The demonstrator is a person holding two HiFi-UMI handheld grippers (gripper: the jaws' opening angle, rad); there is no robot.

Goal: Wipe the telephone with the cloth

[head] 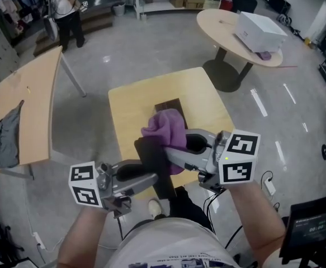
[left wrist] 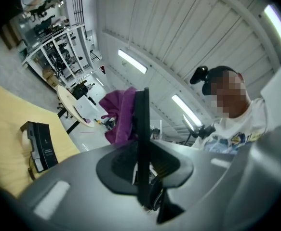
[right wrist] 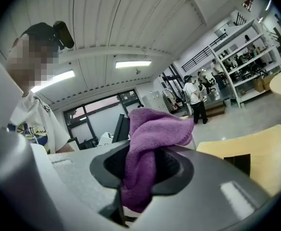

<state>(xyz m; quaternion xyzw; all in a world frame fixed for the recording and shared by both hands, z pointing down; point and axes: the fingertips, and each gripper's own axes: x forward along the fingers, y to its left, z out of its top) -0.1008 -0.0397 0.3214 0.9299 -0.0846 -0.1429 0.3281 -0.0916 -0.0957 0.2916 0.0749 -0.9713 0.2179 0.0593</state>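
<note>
Left gripper (head: 150,177) clamped on telephone handset (head: 151,158) | right gripper (head: 174,148) pinching cloth (head: 165,128) | cloth right at handset's far end, long axis running away from person.

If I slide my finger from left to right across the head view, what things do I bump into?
grey cloth → standing person → purple cloth → white box → dark screen

Round table (head: 218,21) bearing white box (head: 259,31), grey garment (head: 6,137) on side table (head: 37,88), person (head: 66,10) standing beyond.
</note>
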